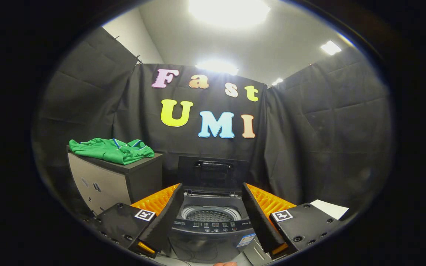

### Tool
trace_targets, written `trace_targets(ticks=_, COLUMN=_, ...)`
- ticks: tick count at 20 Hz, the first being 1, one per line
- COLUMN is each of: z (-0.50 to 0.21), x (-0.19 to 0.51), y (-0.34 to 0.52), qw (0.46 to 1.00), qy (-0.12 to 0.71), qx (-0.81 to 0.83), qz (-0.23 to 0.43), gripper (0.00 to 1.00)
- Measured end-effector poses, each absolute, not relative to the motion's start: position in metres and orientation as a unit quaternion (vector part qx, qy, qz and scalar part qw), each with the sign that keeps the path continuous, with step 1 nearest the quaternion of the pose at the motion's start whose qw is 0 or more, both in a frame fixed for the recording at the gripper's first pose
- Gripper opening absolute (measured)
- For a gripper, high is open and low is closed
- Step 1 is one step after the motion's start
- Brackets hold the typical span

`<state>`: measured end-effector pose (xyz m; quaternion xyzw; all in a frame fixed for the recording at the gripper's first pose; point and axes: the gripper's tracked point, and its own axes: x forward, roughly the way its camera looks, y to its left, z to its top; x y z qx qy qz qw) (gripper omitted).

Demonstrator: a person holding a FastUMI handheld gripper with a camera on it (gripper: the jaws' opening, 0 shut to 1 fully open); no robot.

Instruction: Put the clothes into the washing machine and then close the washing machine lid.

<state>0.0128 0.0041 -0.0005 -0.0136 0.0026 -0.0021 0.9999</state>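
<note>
Claw (pixel 213 218) is spread wide, nothing btwn its fingers (pixel 165 218); it hangs in the air w/ the machine framed in the gap.

Just ahead and below: small dark-grey top-loading washing machine (pixel 212 231), its dark flat lid (pixel 213 171) standing upright at the back, so the perforated metal drum (pixel 210 214) is open to drop into. Control strip w/ buttons runs along the front rim.

Further out, off to the left side beyond the left finger: crumpled green polo-type shirt w/ blue-white collar trim (pixel 115 149), lying on top of a grey boxy cabinet serving as a desk (pixel 124 181). Shirt is well apart from the claw and higher than the drum. A white sheet (pixel 329 208) lies past the right finger.

Judgement: task at its start — shirt not yet picked up, lid already open.

Doing the step well, imo:
- Swing left toward the desk, keep claw spread on approach.
- Aim at a raised fold or bunched bit near the shirt's middle, not a thin edge or sleeve, so most of the fabric lifts together.
- Come down from above, fingers straddling the fold, press to the desk top, then pinch.
- Lift high enough that trailing cloth clears the machine rim before moving over the drum.
- Don't knock the upright lid on the way.
</note>
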Motion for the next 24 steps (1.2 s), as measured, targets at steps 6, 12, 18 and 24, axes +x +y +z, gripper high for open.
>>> trace_targets(ticks=6, z=-0.004, x=0.022, y=0.007, qw=1.000, qy=0.008, qx=-0.014, qz=-0.003, gripper=0.98)
trace_targets(ticks=12, z=0.003, x=0.031, y=0.007, qw=1.000, qy=0.007, qx=-0.019, qz=-0.004, gripper=0.98)
trace_targets(ticks=18, z=0.040, x=0.052, y=0.044, qw=0.999, qy=0.005, qx=0.009, qz=0.049, gripper=0.98)
trace_targets(ticks=24, z=0.106, x=0.101, y=0.129, qw=0.990, qy=-0.017, qx=0.033, qz=0.135, gripper=0.98)
